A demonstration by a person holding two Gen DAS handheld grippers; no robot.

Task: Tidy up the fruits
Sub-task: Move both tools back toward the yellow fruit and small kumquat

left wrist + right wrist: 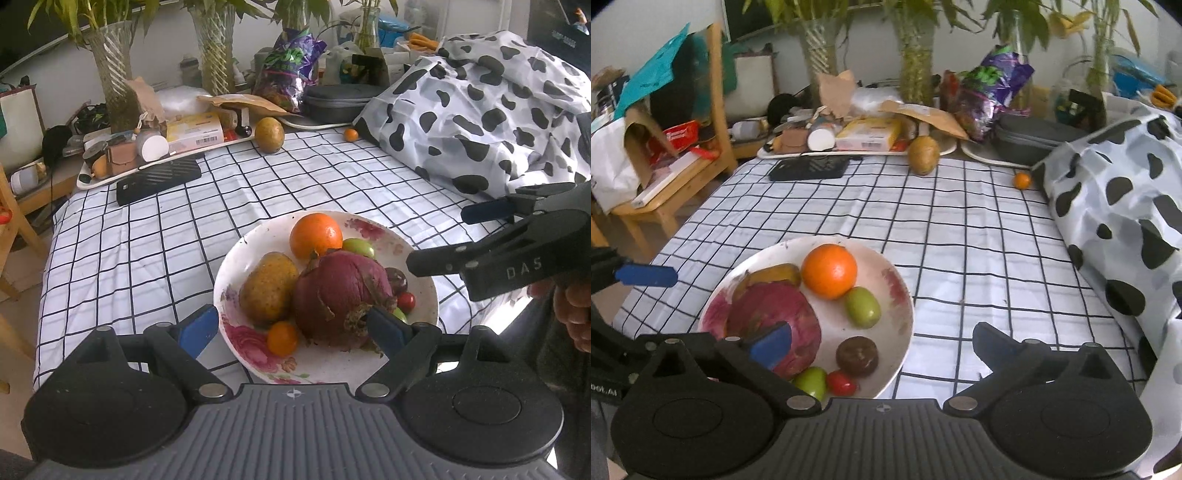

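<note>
Left tongs [299, 328] and right tongs [882, 341] both stood released, holding nothing, over the floral plate [901, 295] near the bench's [960, 236] front edge. The plate carried a dragon fruit [340, 295], an orange [830, 271], a mango [267, 286] and smaller fruits. A second mango [923, 155] and a small orange [1022, 180] lay at the far edge.

Soft, even daylight in both views, no hard shadows. Faint shading under the plate [236, 266] just ahead of the left gripper [295, 328]. Strong fisheye bending at edges, dark vignette in corners. Far clutter soft; right wrist view slightly blurrier. Mild glare on the white wall [871, 44] beyond.
</note>
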